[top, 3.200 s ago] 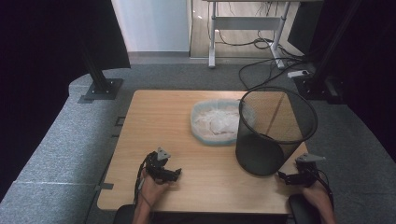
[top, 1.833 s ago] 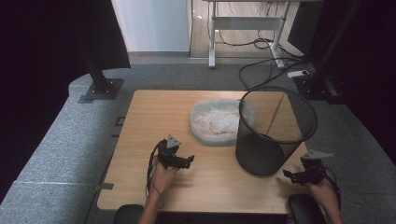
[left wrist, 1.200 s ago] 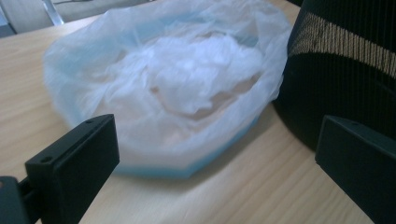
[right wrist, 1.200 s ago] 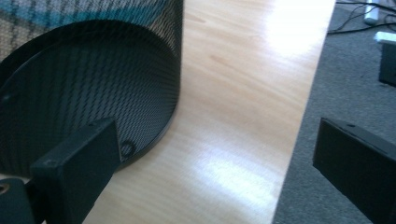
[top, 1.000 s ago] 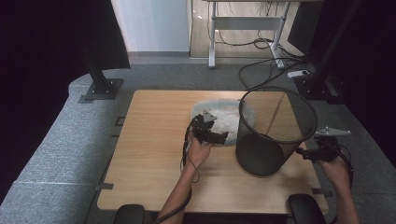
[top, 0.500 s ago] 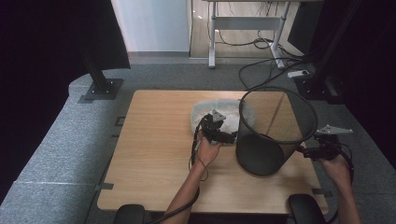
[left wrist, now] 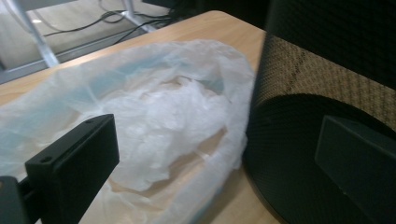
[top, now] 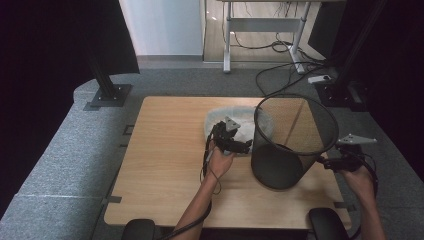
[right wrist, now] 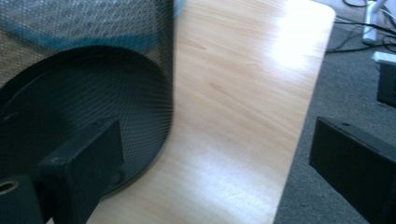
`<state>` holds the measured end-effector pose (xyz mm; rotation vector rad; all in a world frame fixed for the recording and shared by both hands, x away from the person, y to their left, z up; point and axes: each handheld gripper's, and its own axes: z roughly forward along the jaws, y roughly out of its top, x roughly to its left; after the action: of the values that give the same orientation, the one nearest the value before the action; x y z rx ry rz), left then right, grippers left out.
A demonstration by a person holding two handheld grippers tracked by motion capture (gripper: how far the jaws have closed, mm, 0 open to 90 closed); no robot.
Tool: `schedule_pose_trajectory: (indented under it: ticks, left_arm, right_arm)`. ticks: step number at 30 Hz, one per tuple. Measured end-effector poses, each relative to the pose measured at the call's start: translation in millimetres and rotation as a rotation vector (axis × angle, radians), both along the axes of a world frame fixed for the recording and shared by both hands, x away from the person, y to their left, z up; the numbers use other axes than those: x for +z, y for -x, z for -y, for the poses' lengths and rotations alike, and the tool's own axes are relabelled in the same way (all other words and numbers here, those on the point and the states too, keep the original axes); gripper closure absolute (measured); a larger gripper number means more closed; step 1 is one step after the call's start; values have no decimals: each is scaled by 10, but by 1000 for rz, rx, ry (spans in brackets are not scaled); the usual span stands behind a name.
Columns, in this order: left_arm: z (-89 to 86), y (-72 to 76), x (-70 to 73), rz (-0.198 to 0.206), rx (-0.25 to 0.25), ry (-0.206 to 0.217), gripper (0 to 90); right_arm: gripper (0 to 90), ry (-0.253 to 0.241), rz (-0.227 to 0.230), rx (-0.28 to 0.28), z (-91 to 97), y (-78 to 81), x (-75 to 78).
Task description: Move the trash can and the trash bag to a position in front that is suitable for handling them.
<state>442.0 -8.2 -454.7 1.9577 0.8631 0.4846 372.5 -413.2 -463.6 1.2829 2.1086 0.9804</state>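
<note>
1. The high view hangs above the near side of the table (top: 165, 150) and looks forward and down, taking in the whole tabletop and the floor beyond.
2. The left gripper view sits low and close, facing the crumpled plastic bag (left wrist: 154, 116) with the mesh bin (left wrist: 322, 107) at its right.
3. The right gripper view, also low and close, faces the mesh bin's base and the table's right edge.
4. All three views share the mesh bin.
</note>
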Motion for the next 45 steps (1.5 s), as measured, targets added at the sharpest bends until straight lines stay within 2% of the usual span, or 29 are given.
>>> schedule_pose_trajectory:
  ticks: [2,6,13,16,21,28,36,45]
  left_arm:
    - [23,-26,19,3,19,1,0]
    - [38,-21,31,6,20,2,0]
    - [-48,72,32,-1,-2,2,0]
    - [-121,131,29,-3,2,6,0]
    - [-295,218,34,-7,18,5,0]
    - [-602,322,23,-14,43,20,0]
    - [-875,444,39,-11,59,7,0]
    - [-1202,521,41,-25,87,16,0]
  right_arm:
    - [29,1,3,-16,10,-74,7]
    - [42,12,11,-25,-10,-146,22]
    - [65,17,25,-8,-66,-63,23]
    - [65,18,17,14,-142,-30,32]
    - [66,20,14,51,-260,6,39]
    - [64,24,5,140,-568,38,53]
    - [64,40,10,177,-801,34,66]
    - [59,23,1,233,-1094,-1,38]
